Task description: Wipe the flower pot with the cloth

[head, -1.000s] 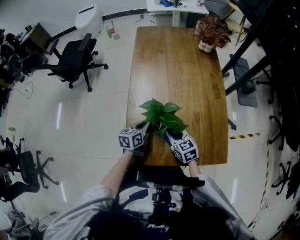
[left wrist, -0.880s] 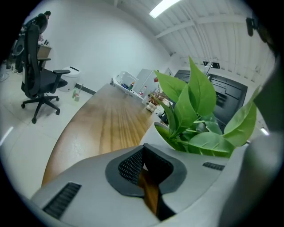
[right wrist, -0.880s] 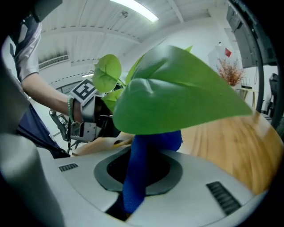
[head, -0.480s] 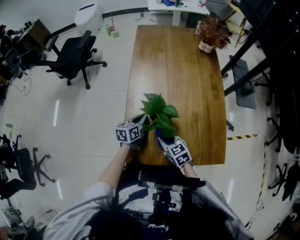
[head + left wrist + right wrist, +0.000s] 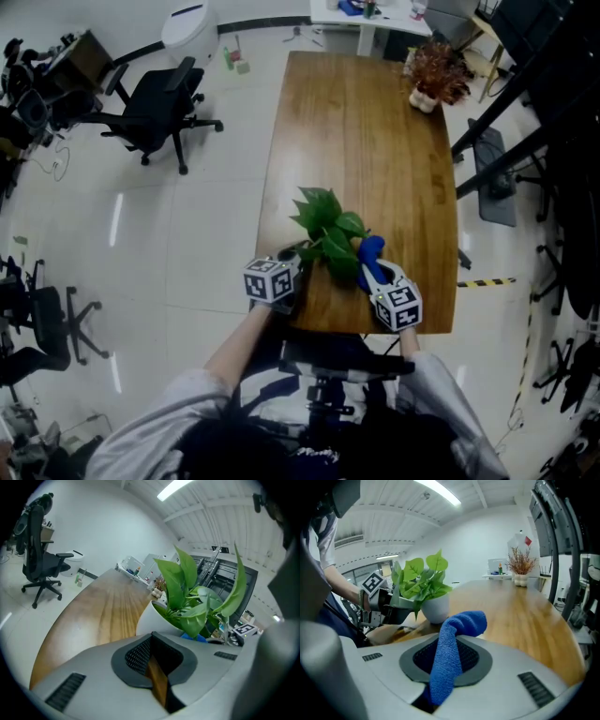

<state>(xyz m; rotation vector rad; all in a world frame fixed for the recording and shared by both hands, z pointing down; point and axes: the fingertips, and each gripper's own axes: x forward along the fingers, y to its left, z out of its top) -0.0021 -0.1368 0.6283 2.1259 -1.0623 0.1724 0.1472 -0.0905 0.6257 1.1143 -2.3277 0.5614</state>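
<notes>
A leafy green plant stands in a white flower pot near the front edge of a long wooden table. From above, the leaves hide most of the pot. My left gripper is at the pot's left side, its jaws nearly together on the pot's wall. To the right of the plant, my right gripper is shut on a blue cloth. The cloth sticks up out of the jaws, a short way from the pot and not touching it.
A dried reddish plant in a small pot stands at the table's far right corner. Black office chairs are on the floor to the left. Dark metal frames run along the right, and a white desk is beyond the table's far end.
My right gripper has drawn back to the right from the pot's near side, and the blue cloth now shows beside the leaves. The left gripper has stayed at the pot.
</notes>
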